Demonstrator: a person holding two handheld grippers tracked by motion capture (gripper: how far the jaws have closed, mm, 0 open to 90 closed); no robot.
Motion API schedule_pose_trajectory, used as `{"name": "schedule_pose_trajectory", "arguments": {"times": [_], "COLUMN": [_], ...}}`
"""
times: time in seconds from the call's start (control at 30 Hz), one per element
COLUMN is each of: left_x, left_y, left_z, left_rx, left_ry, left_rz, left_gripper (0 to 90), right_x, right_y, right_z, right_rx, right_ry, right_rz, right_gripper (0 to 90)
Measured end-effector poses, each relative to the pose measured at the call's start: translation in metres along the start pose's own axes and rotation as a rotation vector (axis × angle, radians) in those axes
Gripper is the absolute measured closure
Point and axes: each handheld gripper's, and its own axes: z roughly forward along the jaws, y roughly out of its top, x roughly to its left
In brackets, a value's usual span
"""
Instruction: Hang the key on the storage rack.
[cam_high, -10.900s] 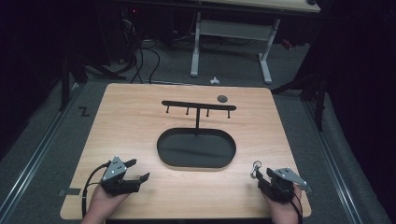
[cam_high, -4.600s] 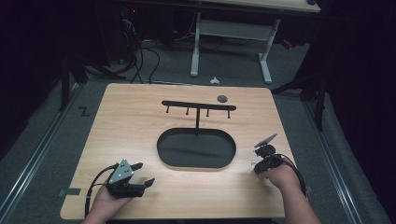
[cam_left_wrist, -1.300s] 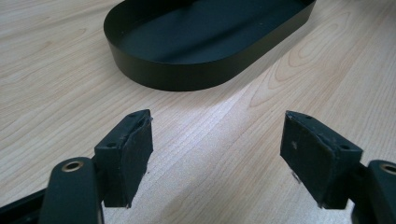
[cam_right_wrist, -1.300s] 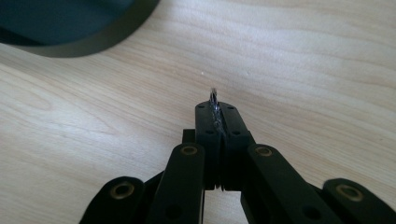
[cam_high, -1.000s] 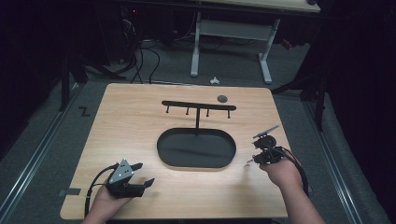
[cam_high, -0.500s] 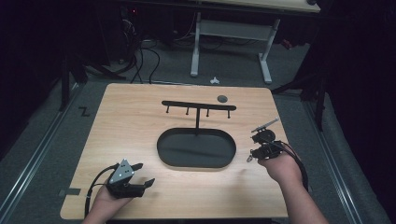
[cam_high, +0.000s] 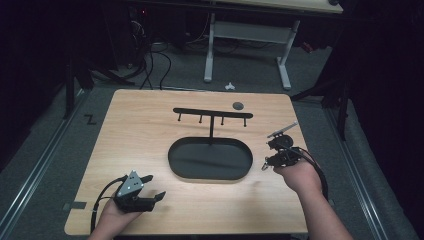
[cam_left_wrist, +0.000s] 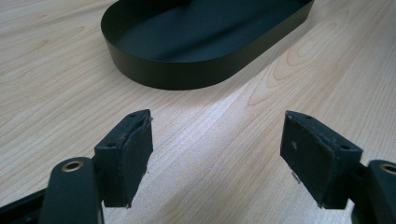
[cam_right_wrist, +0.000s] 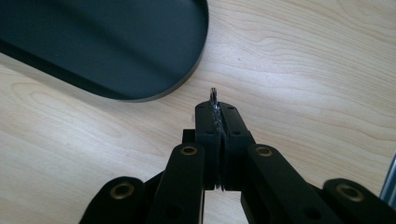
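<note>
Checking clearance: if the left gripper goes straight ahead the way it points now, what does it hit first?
Likely the black oval tray: its near wall lies dead ahead of the open left gripper, with bare table between. Depth is hard to judge.

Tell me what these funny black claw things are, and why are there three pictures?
A person holds a pinching tool in each hand. One camera looks down from above at the wooden table; the other two ride on the tools. On the table stands a black oval tray with a hook rack rising behind it, and a small dark disc lies near the far edge. The left gripper rests open, holding nothing. The right gripper is pinched shut on a thin, shiny little thing, too small to name.
</note>
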Motion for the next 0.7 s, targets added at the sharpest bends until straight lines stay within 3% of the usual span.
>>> {"name": "schedule_pose_trajectory", "arguments": {"times": [0.1, 0.7], "left_x": [0.000, 0.001], "left_y": [0.000, 0.000], "left_z": [0.000, -0.001], "left_rx": [0.000, -0.005], "left_ry": [-0.002, -0.003], "left_rz": [-0.001, -0.004], "left_gripper": [25.6, 25.7], "right_x": [0.003, 0.022], "right_y": [0.004, 0.037], "right_z": [-0.004, -0.026], "right_rx": [0.015, -0.023], "right_ry": [0.016, 0.028], "right_rz": [-0.015, -0.065], "right_gripper": [88.6, 88.6]}}
